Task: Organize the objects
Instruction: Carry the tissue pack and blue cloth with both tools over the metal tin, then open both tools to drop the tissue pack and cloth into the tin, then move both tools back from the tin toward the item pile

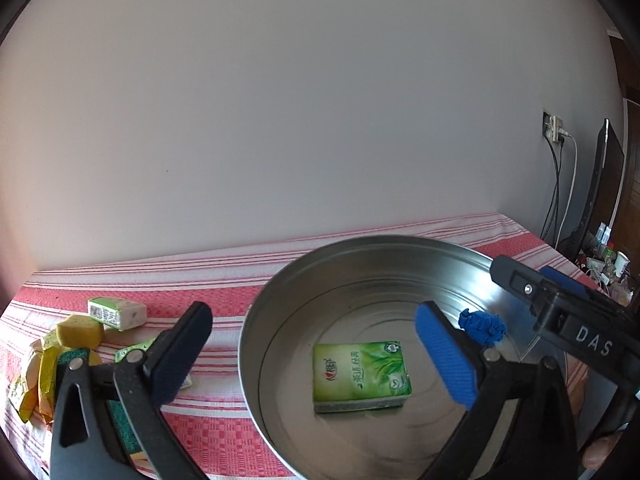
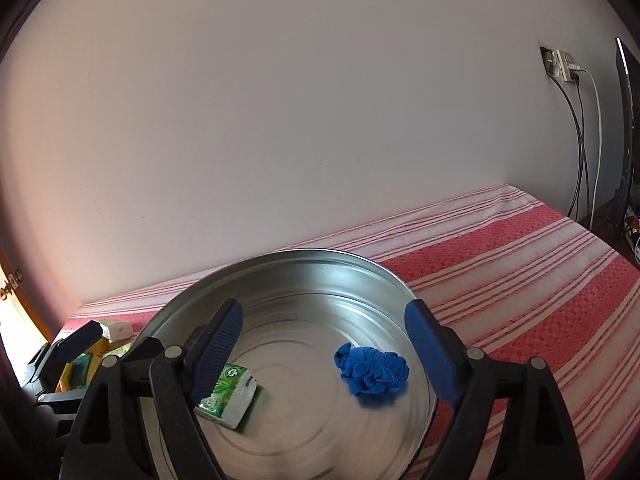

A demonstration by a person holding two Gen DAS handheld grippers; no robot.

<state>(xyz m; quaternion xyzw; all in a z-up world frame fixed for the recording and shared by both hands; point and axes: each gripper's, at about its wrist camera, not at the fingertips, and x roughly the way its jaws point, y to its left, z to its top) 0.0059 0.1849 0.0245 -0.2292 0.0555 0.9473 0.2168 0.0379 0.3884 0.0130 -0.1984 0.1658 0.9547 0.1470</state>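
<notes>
Striped cloth [image 2: 520, 280]: blue rag [image 2: 372, 372] (in pan [image 2: 304, 276]) lies between spread jaws.

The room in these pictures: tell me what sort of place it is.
Probably a room in a home: a striped cloth covering the table, a wall socket with cables plugged in, and a dark screen beside cluttered household items.

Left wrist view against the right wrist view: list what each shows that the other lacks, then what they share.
Left only: the yellow sponge and yellow packets laid out clearly on the cloth, clutter beyond the table's end, and the right gripper's black body.

Right only: the long bare stretch of striped cloth right of the pan.

Both: the metal pan, with the green tissue pack and blue rag lying loose in it, and the wall socket.
</notes>
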